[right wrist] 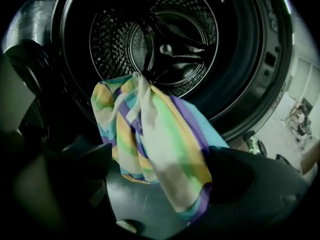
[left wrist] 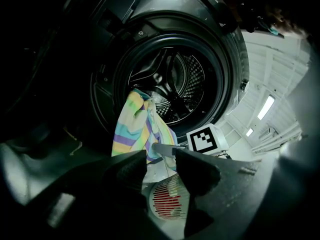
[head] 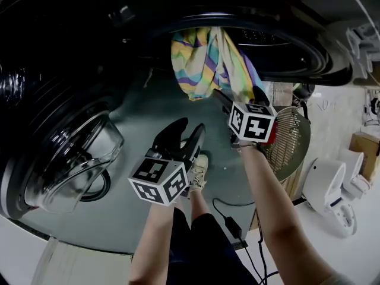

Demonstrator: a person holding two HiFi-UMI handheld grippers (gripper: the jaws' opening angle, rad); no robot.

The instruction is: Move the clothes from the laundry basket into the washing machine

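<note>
Cannot trace the top end of the striped cloth (right wrist: 150,139) — swallowed by the dark washing machine drum (right wrist: 165,39). Hangs over the door rim (right wrist: 250,94) at 12 o'clock in the head view, long axis running from the drum mouth toward 6, loose end pointing down between the widely spread jaws of the right gripper (right wrist: 156,176), unpinched. Shows the left gripper (left wrist: 161,166) just below centre, jaws parted on nothing — only a fan (left wrist: 167,201) beyond.

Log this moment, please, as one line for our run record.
left tongs: open, empty | right tongs: open around striped cloth | cloth: hanging over washer rim
</note>
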